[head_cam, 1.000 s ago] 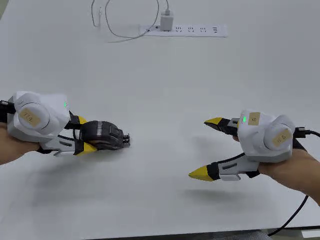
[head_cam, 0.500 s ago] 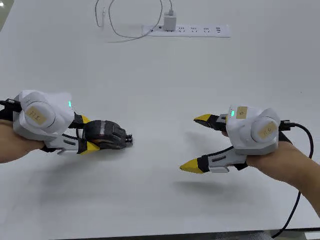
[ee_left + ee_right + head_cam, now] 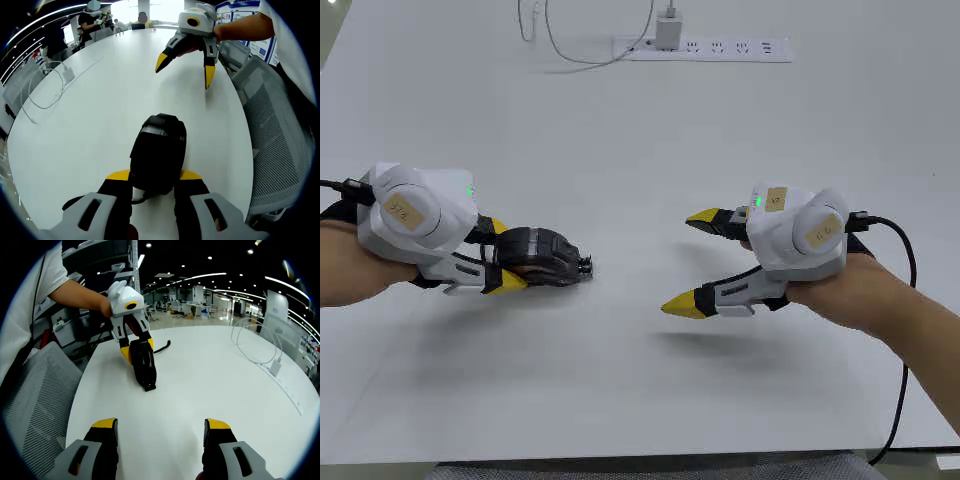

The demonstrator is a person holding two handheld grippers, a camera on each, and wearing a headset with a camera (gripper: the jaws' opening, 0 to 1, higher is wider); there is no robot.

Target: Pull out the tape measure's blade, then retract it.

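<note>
A black tape measure (image 3: 542, 258) lies on the white table (image 3: 620, 150), its blade tip pointing right toward the other hand. My left gripper (image 3: 502, 255) is shut on the tape measure (image 3: 158, 152), yellow fingertips (image 3: 119, 175) pressed to both its sides. My right gripper (image 3: 692, 262) hovers open a short way to the right, jaws wide apart and pointing at the tape. In the right gripper view the tape measure (image 3: 144, 366) sits ahead of the open right gripper (image 3: 161, 426), with the left gripper (image 3: 136, 351) clamped on its rear. The right gripper (image 3: 183, 64) also shows in the left gripper view.
A white power strip (image 3: 705, 47) with a plugged charger and a looping white cable (image 3: 555, 40) lies at the table's far edge. A black cord (image 3: 905, 330) trails from the right gripper over the near edge. A mesh chair (image 3: 270, 125) stands beside the table.
My right gripper has moved left, closer to the tape measure, still open. The left gripper keeps its hold on the tape; its small shift goes with the camera.
</note>
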